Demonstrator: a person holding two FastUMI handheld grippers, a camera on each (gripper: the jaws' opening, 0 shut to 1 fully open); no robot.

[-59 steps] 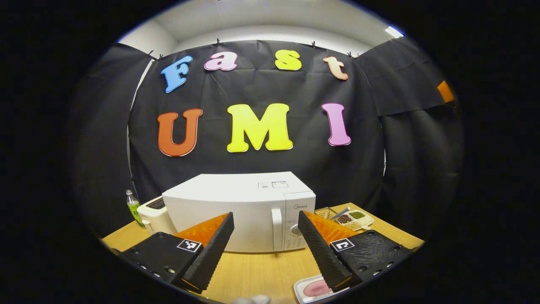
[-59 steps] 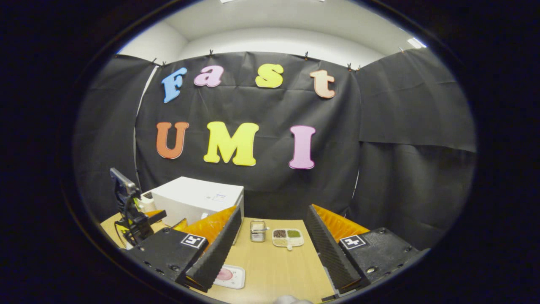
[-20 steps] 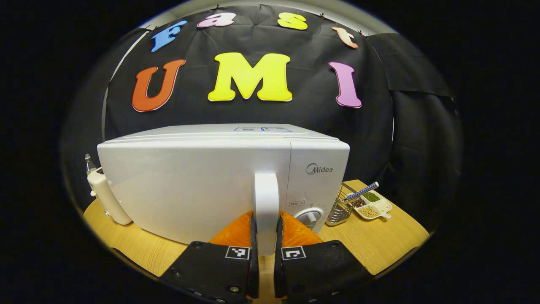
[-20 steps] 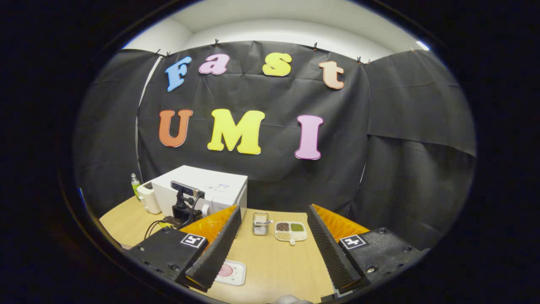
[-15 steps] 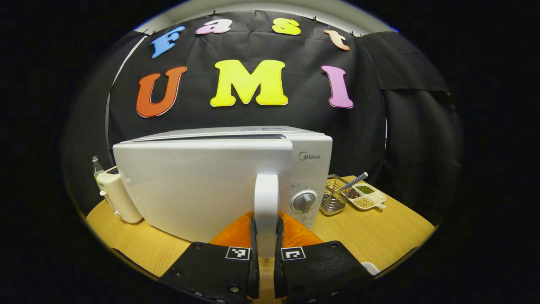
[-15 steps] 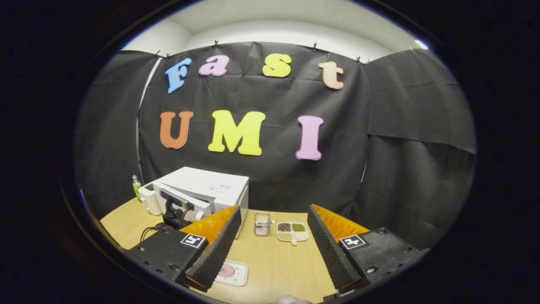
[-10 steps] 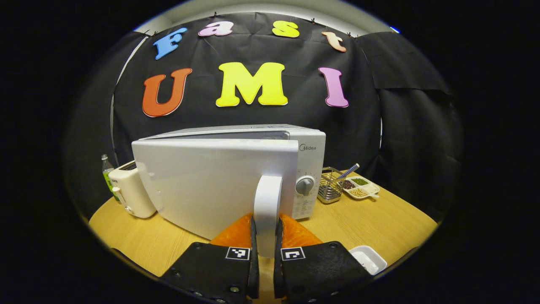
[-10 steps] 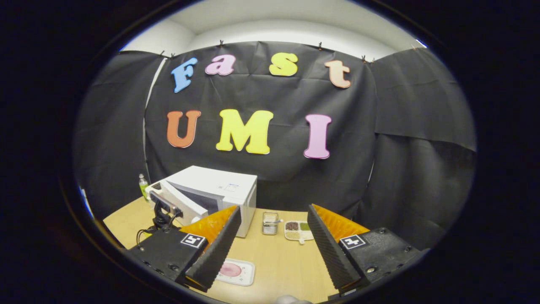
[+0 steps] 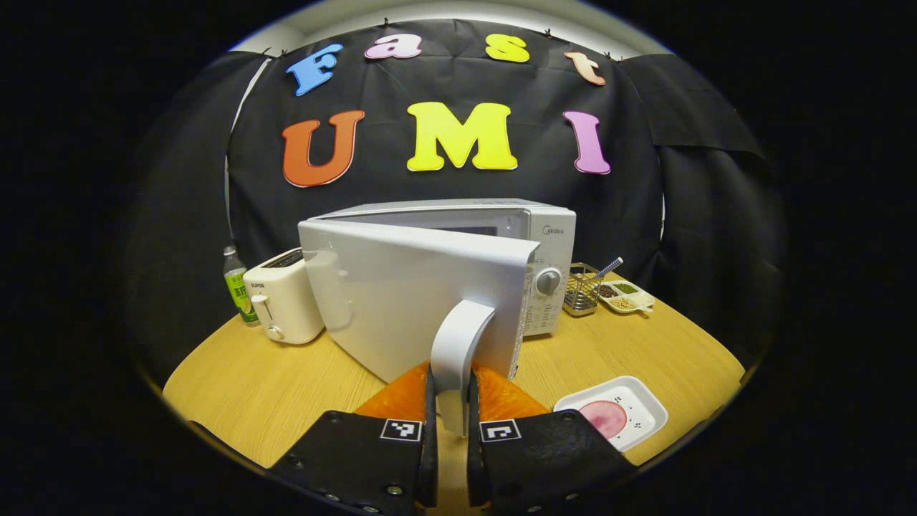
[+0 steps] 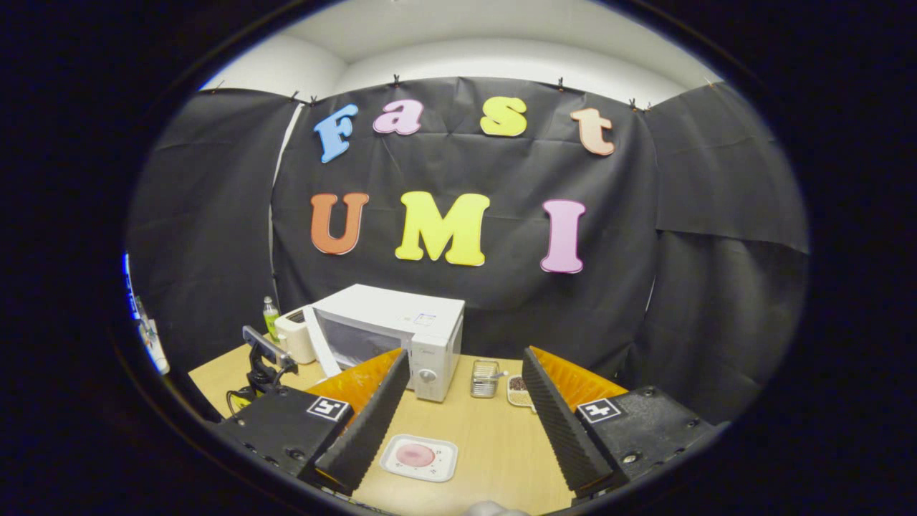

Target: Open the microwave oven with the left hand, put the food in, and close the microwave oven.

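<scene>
Left gripper [image 9: 450, 423]: clamped on the door handle [image 9: 453, 344], to swing the microwave [image 9: 501, 218] open.
Right gripper [image 10: 458, 401]: fingers apart, empty.
Food tray [image 9: 612, 414]: on table, right of door, ready for loading.

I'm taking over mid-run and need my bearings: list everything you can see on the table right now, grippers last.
microwave: 1, white, back centre of table, door part open
door handle: 1, white, between left gripper's fingers
toaster: 1, cream, left of microwave
bottle: 1, green label, left of toaster
wire basket: 1, metal, right of microwave
divided dish: 1, white, right of basket, holds grains
food tray: 1, white with pink food, front of table
table: 1, light wood
left gripper: shut on door handle
right gripper: open, above the table
</scene>
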